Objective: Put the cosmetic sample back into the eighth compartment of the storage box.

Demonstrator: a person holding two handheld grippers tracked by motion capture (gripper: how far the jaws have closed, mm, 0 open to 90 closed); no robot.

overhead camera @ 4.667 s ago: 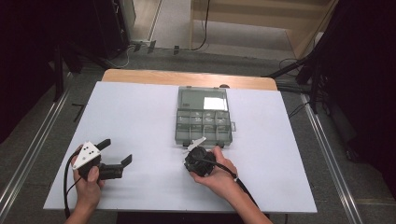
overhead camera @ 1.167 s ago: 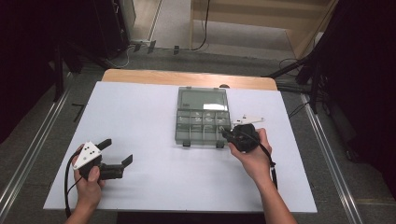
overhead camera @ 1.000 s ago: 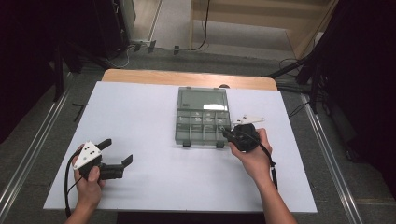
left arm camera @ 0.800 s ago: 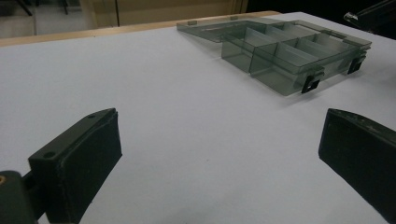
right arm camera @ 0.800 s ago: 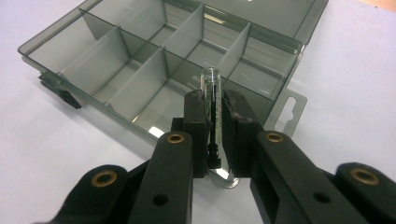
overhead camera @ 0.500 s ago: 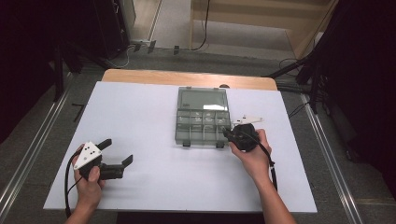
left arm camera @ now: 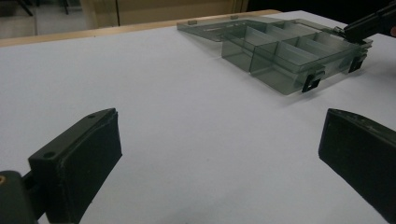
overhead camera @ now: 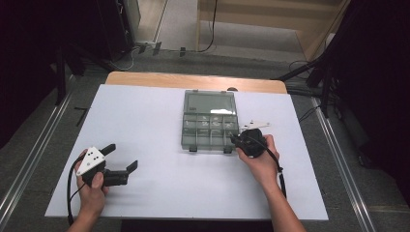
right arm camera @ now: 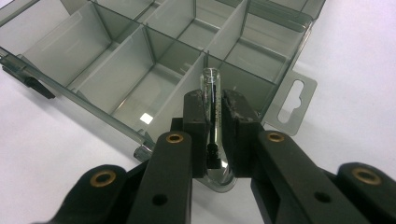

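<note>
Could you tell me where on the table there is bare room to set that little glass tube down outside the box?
Bare white table lies between the left tool and the compartment box, and along the near edge. It is crowded at the box's right corner, where the right tool holds the tube.

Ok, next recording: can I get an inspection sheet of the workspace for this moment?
Surface: white tabletop, with a wooden edge at the far side.
Job's things: grey see-through compartment box, lid open and lying flat; small clear glass vial held over the box's corner.
Clutter: nothing seen.
Grippers: right gripper shut on the vial, at the box's right near corner; left gripper open, nothing between the jaws, apart from the box.
Cables: one black cable trails from the left gripper, another along the right forearm.
Surroundings: grey floor, metal rails beside the table, dark stands.
</note>
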